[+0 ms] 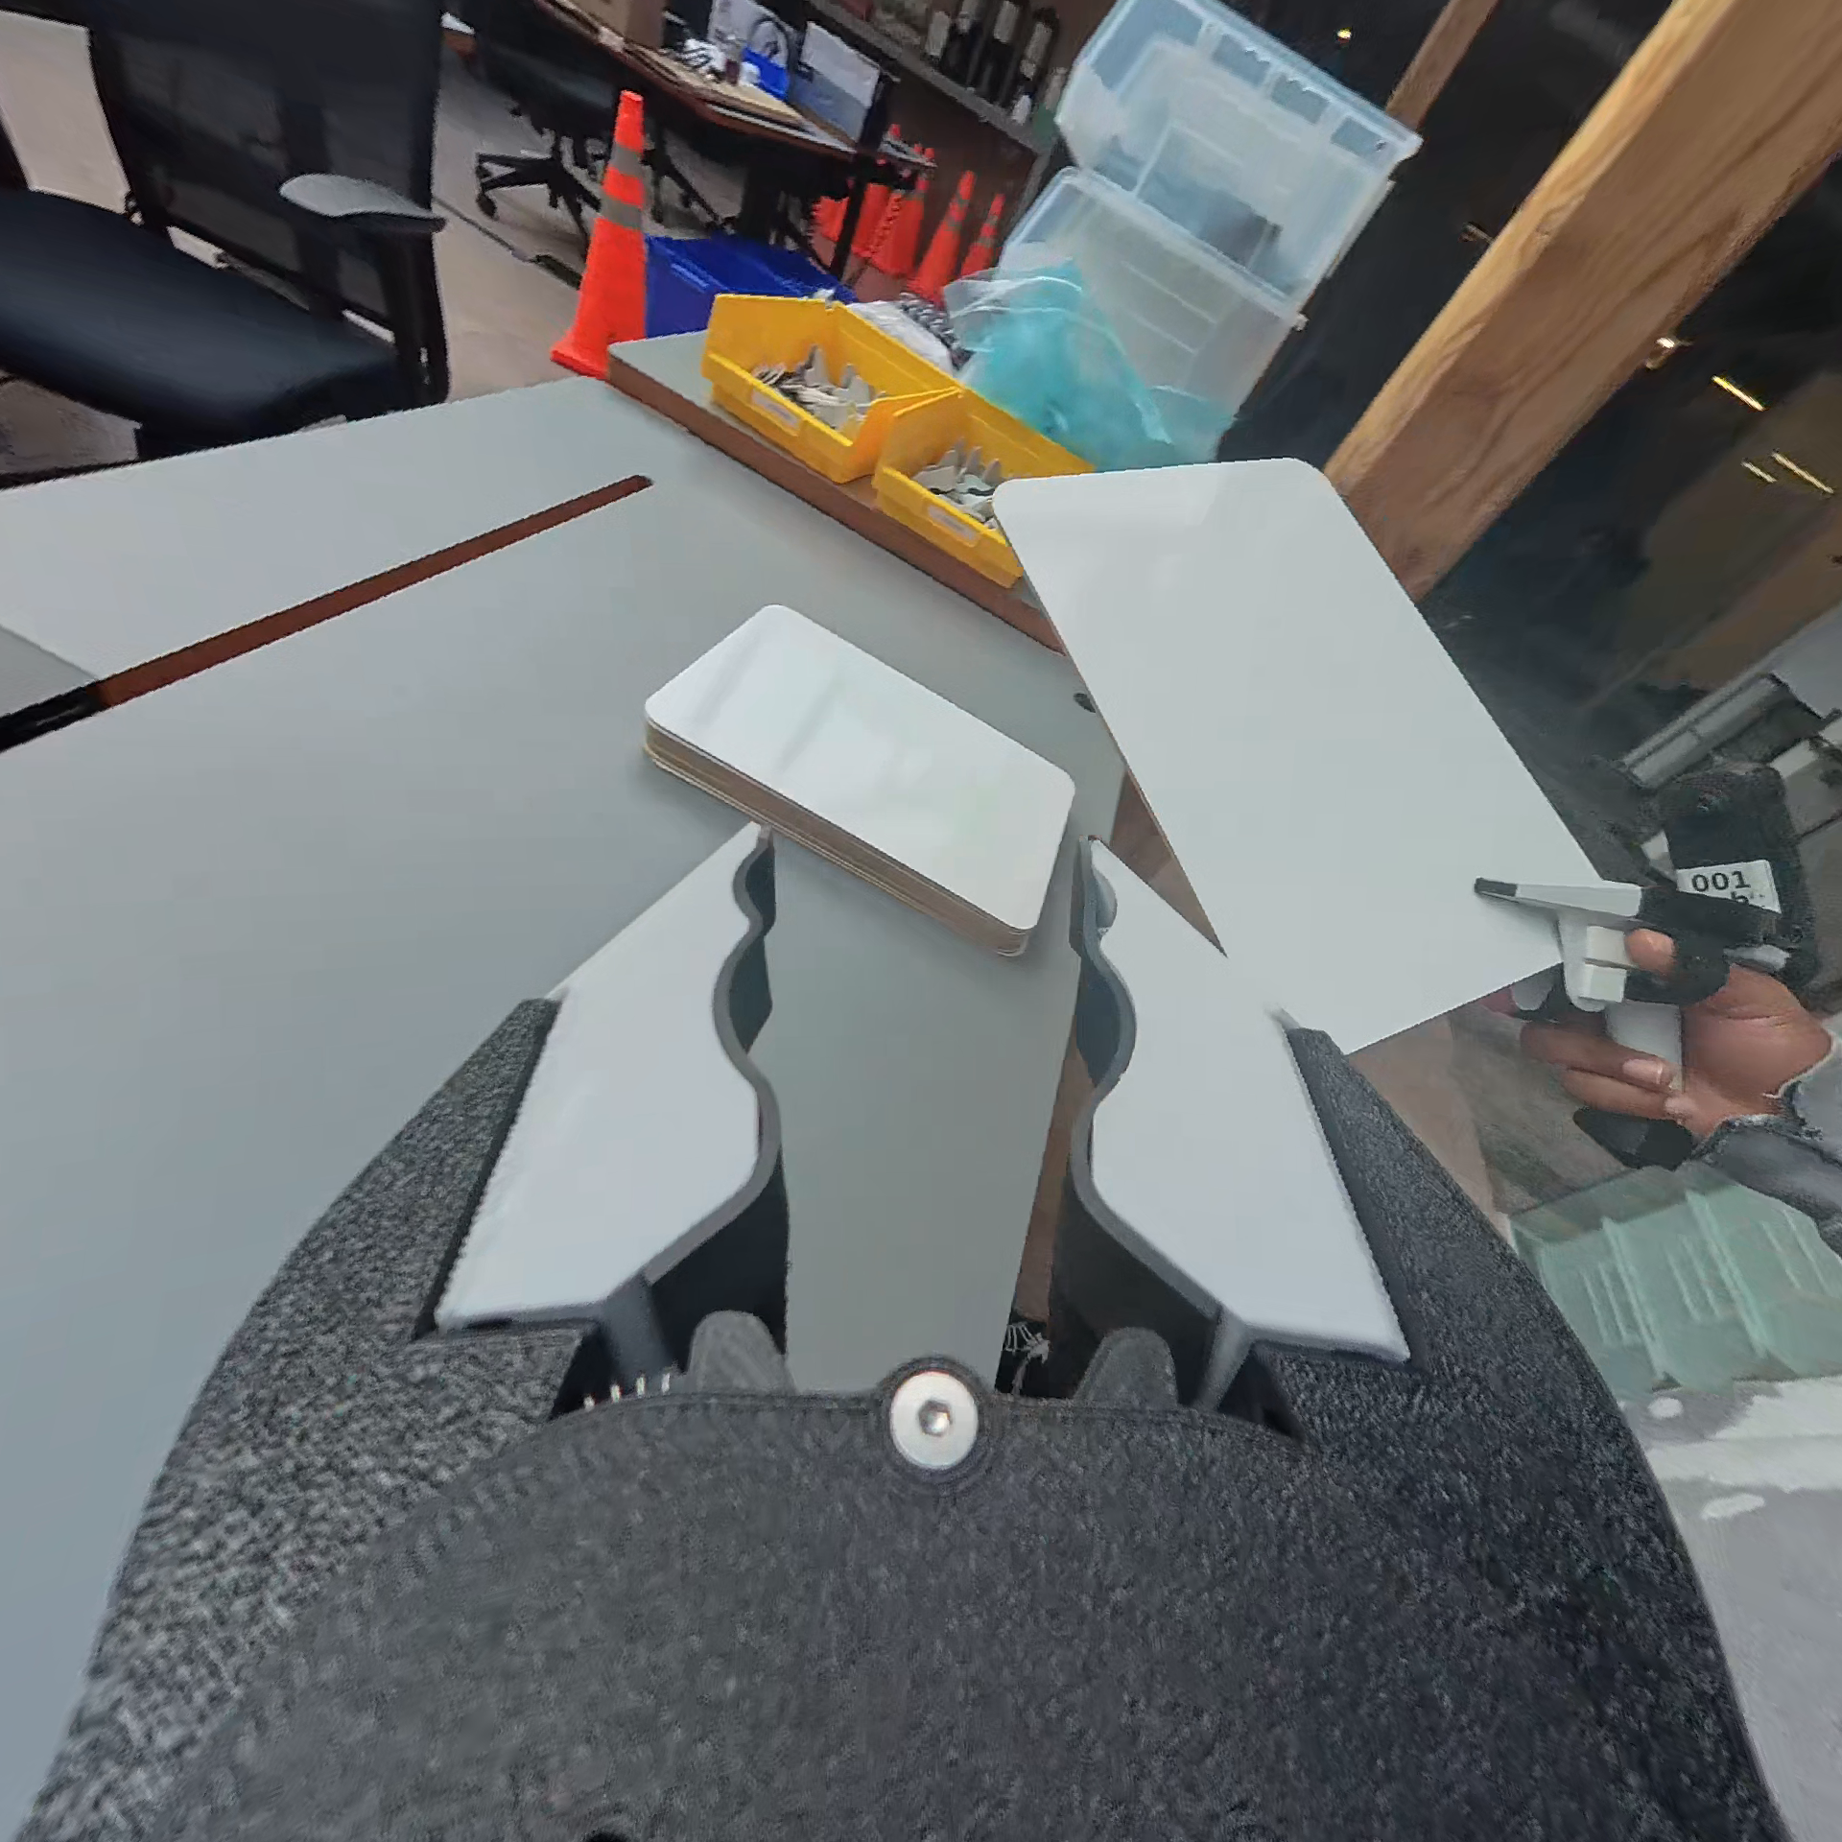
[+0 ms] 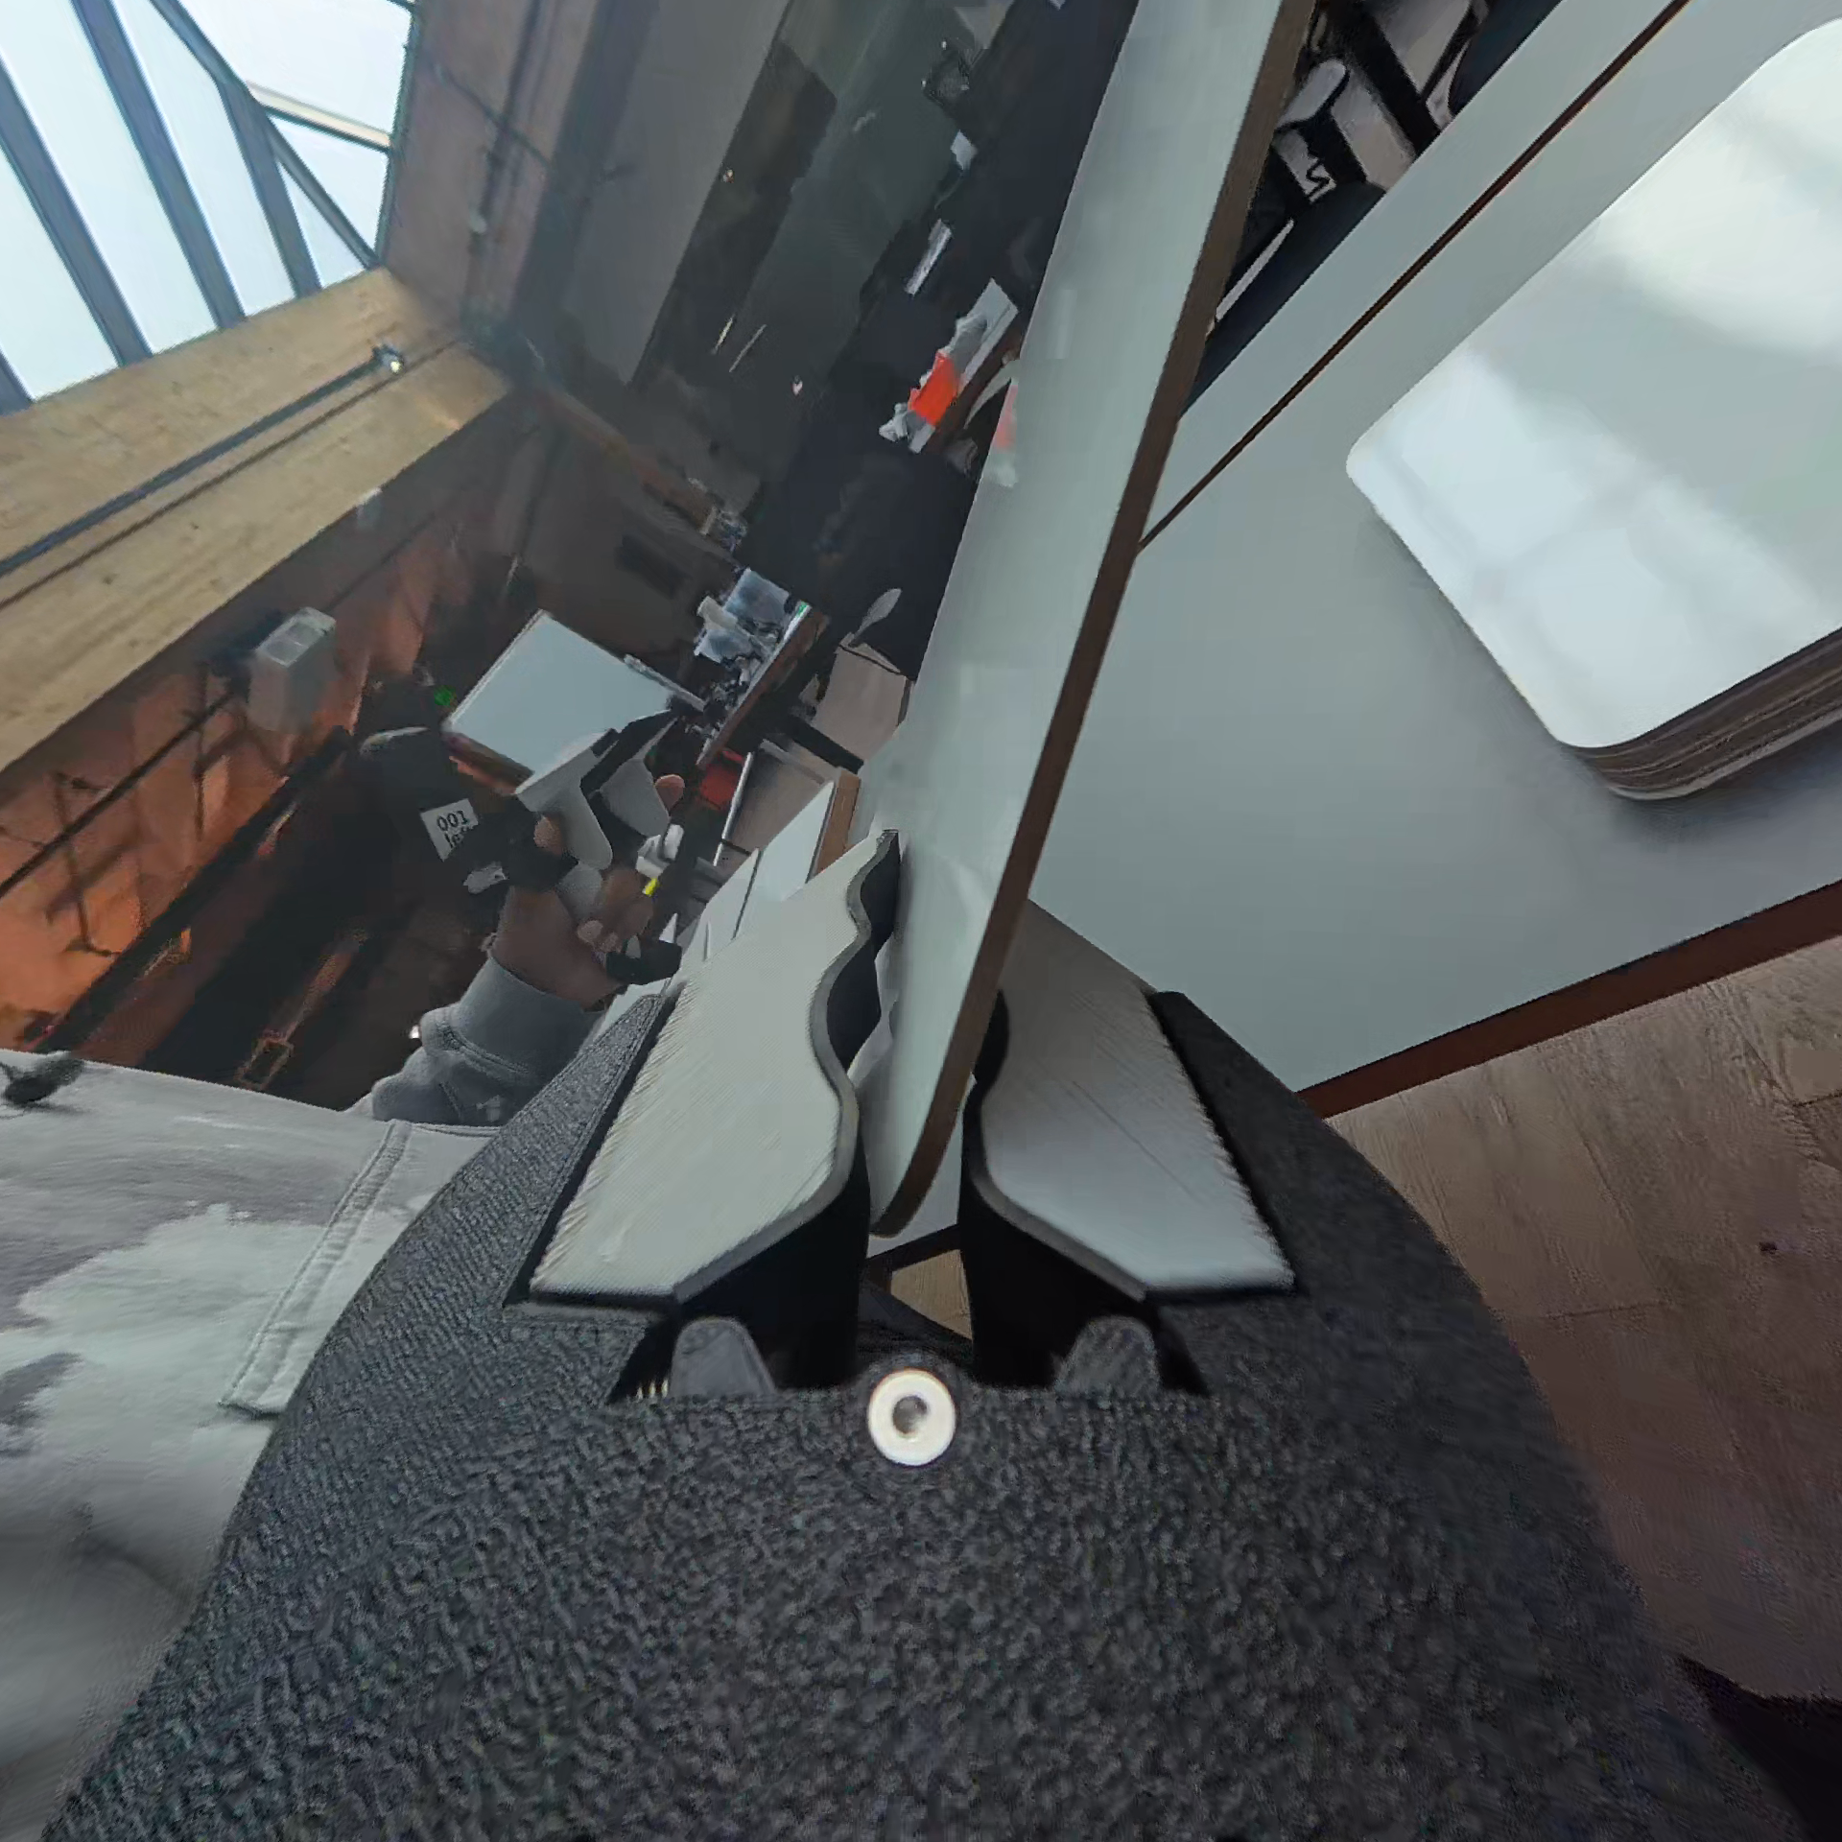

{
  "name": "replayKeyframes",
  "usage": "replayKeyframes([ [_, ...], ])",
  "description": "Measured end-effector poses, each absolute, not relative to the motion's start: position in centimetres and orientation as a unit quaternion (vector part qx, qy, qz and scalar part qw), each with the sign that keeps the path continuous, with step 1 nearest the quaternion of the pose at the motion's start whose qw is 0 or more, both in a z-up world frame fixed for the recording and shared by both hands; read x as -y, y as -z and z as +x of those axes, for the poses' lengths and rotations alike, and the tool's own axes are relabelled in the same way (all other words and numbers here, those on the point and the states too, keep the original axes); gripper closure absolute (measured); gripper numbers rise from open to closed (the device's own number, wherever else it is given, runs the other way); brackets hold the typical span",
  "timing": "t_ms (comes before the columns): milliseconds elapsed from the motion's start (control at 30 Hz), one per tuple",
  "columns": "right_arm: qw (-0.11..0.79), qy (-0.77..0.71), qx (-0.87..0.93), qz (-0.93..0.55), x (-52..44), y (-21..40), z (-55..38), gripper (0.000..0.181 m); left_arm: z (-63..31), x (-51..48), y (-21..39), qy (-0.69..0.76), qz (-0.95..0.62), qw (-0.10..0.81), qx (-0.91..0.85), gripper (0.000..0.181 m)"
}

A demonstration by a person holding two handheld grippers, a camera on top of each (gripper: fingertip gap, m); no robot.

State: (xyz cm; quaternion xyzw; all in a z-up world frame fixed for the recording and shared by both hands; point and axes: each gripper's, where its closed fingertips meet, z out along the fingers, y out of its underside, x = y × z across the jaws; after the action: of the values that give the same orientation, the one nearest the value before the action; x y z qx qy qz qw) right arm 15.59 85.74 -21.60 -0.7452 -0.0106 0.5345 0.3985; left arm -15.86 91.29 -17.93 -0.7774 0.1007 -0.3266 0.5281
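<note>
My left gripper (image 1: 922,877) is open and empty, low over the grey table (image 1: 399,897), its fingertips just short of a stack of white rounded-corner boards (image 1: 857,777) lying flat. The stack also shows in the right wrist view (image 2: 1635,478). My right gripper (image 2: 947,897) is shut on the lower edge of a single white board (image 2: 1076,498) with a brown edge and holds it tilted in the air beside the table edge. In the left wrist view that board (image 1: 1276,718) hangs right of the stack, with the right gripper (image 1: 1525,902) on its near corner.
Two yellow bins (image 1: 827,399) of small grey parts and a teal plastic bag (image 1: 1076,379) sit at the table's far end. Behind stand clear storage boxes (image 1: 1196,199), orange cones (image 1: 618,229), a wooden post (image 1: 1595,249) and an office chair (image 1: 199,249). A slot (image 1: 379,588) cuts the table.
</note>
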Motion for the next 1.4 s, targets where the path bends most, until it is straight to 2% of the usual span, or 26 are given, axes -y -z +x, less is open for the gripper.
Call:
replayKeyframes([
  [200,0.275,-0.573,0.087,-0.767,-100.2,28.4,21.3,0.178,-11.4,-97.5,26.5,0.274,-0.820,0.499,0.065,0.125],
  [433,0.099,-0.588,0.154,-0.788,-111.3,34.0,24.6,0.177,-1.3,-104.6,26.5,0.233,-0.805,0.514,0.183,0.122],
  [700,0.002,-0.606,0.196,-0.771,-114.4,37.6,23.8,0.179,2.3,-106.2,28.7,0.187,-0.828,0.475,0.231,0.122],
  [933,-0.006,-0.579,0.173,-0.797,-115.1,39.7,23.3,0.177,4.4,-106.0,32.3,0.198,-0.849,0.422,0.249,0.122],
  [1033,0.011,-0.560,0.161,-0.812,-114.8,39.5,23.3,0.163,5.3,-106.8,34.0,0.221,-0.854,0.400,0.248,0.124],
  [1133,0.036,-0.522,0.154,-0.838,-114.9,39.2,23.7,0.133,5.9,-108.5,35.8,0.239,-0.858,0.390,0.234,0.127],
  [1167,0.050,-0.505,0.159,-0.847,-115.0,39.1,23.9,0.129,6.0,-109.1,36.5,0.240,-0.861,0.386,0.228,0.128],
  [1267,0.096,-0.423,0.182,-0.882,-115.9,39.1,25.1,0.117,6.4,-110.7,38.8,0.258,-0.870,0.357,0.223,0.128],
  [1400,0.100,-0.354,0.252,-0.895,-115.1,39.9,25.7,0.117,7.9,-112.0,41.5,0.284,-0.886,0.304,0.203,0.126],
])
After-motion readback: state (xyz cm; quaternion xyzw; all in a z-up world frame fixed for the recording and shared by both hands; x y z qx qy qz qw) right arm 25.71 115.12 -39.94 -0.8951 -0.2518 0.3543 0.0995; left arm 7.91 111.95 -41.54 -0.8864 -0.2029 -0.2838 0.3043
